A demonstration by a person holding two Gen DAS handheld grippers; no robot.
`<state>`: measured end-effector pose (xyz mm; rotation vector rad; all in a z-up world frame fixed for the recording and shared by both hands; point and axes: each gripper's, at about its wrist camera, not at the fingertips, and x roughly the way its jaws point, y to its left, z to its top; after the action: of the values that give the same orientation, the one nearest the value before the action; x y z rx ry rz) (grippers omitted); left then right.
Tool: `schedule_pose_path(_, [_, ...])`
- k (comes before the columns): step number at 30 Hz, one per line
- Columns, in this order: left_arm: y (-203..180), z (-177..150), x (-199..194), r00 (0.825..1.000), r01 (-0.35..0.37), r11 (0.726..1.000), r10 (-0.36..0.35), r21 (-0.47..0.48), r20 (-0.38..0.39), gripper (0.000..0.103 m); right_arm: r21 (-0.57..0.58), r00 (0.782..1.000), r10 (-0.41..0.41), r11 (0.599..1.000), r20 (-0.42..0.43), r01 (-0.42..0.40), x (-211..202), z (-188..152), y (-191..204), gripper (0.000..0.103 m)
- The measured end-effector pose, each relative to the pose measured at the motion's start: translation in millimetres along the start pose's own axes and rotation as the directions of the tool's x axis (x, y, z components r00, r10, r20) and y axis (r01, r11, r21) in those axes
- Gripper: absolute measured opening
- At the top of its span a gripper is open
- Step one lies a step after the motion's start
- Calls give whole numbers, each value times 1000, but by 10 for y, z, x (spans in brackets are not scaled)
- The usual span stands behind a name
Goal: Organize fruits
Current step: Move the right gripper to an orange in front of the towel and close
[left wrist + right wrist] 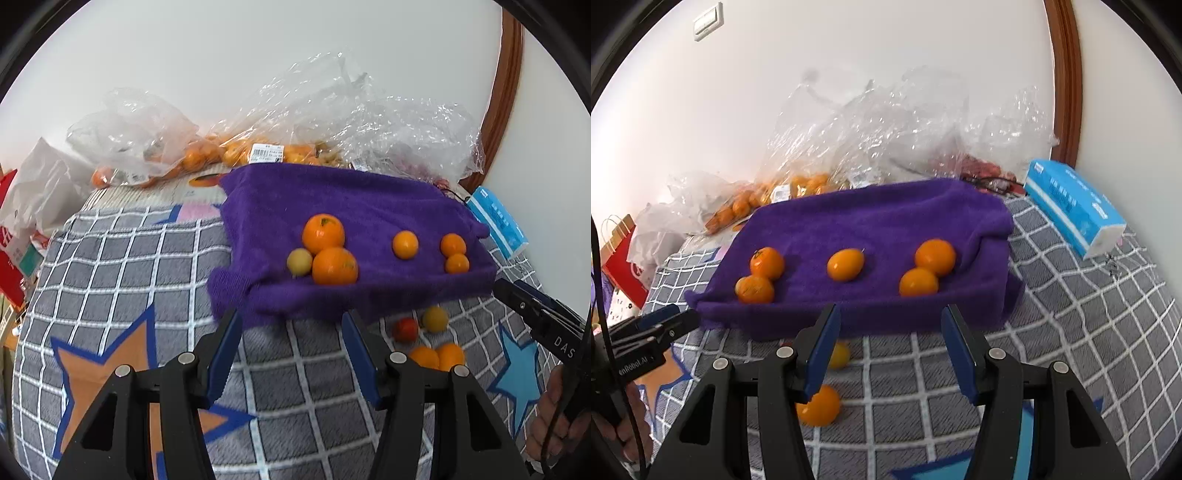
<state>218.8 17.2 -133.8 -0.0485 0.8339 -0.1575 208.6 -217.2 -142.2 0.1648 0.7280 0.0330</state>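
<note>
A purple towel [314, 206] [871, 221] lies on the checked bedspread. On it, in the left wrist view, are two large oranges [323, 232], a yellowish fruit [300, 261], a lone small orange [405, 244] and a pair of small oranges [453, 244]. Loose fruit lies in front of the towel: a red one [405, 329], a yellowish one [435, 319] and two oranges [437, 356]; the right wrist view shows an orange [820, 406] and a yellow fruit [837, 355]. My left gripper [291, 325] is open and empty before the towel's front edge. My right gripper [890, 319] is open and empty too.
Clear plastic bags of oranges [199, 155] [798, 184] and other fruit pile behind the towel by the wall. A blue tissue pack [1075, 210] [496, 219] lies at the right. Red and white bags [14, 236] [624, 258] stand at the left.
</note>
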Motion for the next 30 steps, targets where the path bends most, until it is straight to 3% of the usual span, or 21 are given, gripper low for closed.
schedule_pose_path(7, [85,-122,-109,1000,-9,1000,9,-23,-1,55,-52,1000,-5,999,-10,4,-127,-144,120,57])
schedule_pose_path(18, [327,-190,-18,998,-41,996,38,-77,-41,55,-97,999,-23,995,-42,19,-13,-288,225,56])
schedule_pose_path(21, [373,-190,4,998,-45,995,41,-87,-44,55,-93,998,4,996,-64,-10,43,-315,252,56])
schedule_pose_path(30, [413,-167,34,997,-50,995,45,-92,-56,55,-123,993,53,990,-102,-65,177,-456,417,41])
